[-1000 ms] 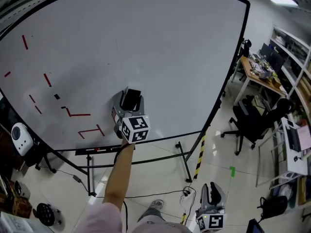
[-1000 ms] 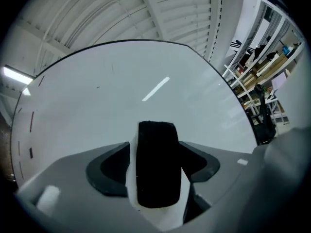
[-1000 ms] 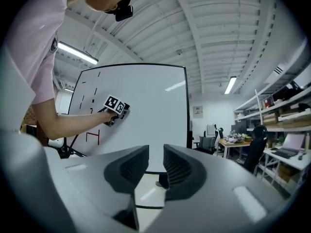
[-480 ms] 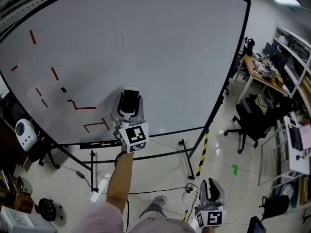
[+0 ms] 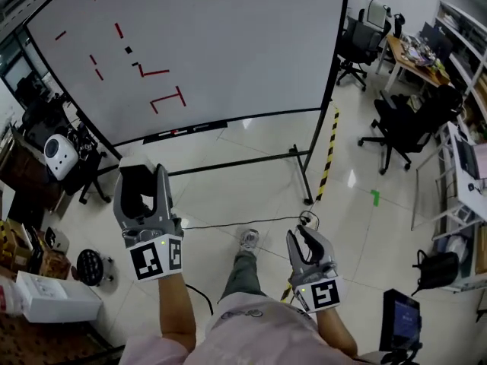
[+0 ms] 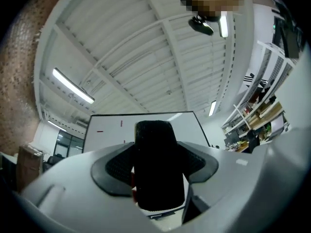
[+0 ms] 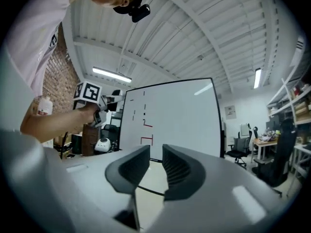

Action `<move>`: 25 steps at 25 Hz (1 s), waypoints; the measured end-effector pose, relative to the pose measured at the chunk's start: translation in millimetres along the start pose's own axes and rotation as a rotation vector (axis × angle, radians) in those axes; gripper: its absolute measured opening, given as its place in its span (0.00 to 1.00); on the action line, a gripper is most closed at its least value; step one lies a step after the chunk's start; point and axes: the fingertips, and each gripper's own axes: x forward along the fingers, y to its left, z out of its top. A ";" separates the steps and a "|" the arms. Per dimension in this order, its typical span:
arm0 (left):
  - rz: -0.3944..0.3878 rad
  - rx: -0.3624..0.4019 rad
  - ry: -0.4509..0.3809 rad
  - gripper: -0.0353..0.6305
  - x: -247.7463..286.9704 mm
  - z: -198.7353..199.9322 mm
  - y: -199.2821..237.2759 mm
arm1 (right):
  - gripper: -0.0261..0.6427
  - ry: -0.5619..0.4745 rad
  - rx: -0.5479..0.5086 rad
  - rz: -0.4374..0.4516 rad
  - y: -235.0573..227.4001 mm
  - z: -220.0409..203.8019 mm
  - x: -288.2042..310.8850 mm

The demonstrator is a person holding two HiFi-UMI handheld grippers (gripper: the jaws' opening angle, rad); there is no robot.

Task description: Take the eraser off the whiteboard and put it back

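Since the earlier frames, the left gripper [image 5: 142, 175] has come away from the whiteboard [image 5: 243, 29]. It is now hanging low and close to the person's body, well apart from the board, and the black eraser [image 5: 137, 194] has come off the board with it. Its 2 jaws have just been closing a little and are standing wide, pressing on the eraser's 2 sides. In the left gripper view the eraser is standing upright between the pads, its rounded top rising above them.

The right gripper [image 5: 305, 236] is sitting beside the person's right side, over the tiled floor [image 5: 251, 188]. Its jaws have also been closing slightly and are leaving only a narrow gap, with nothing between them. In the right gripper view they are pointing toward the whiteboard.

The board is standing on its black frame, carrying short red lines [image 5: 166, 97] on its left part.
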 end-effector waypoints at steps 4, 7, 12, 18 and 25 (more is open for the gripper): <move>0.088 -0.037 -0.014 0.47 -111.1 70.3 46.1 | 0.16 -0.018 0.046 0.106 62.1 18.5 -35.0; 0.115 -0.066 -0.036 0.47 -162.2 98.7 53.3 | 0.16 -0.021 0.060 0.159 81.8 22.3 -47.5; 0.111 -0.102 -0.048 0.47 -223.2 124.3 57.8 | 0.16 -0.047 0.052 0.185 106.5 34.8 -69.6; 0.066 -0.146 -0.068 0.47 -267.0 132.8 74.8 | 0.16 -0.086 0.021 0.150 133.2 35.7 -80.5; 0.041 -0.183 -0.032 0.47 -293.7 131.4 87.0 | 0.16 -0.059 0.053 0.126 156.6 27.4 -88.2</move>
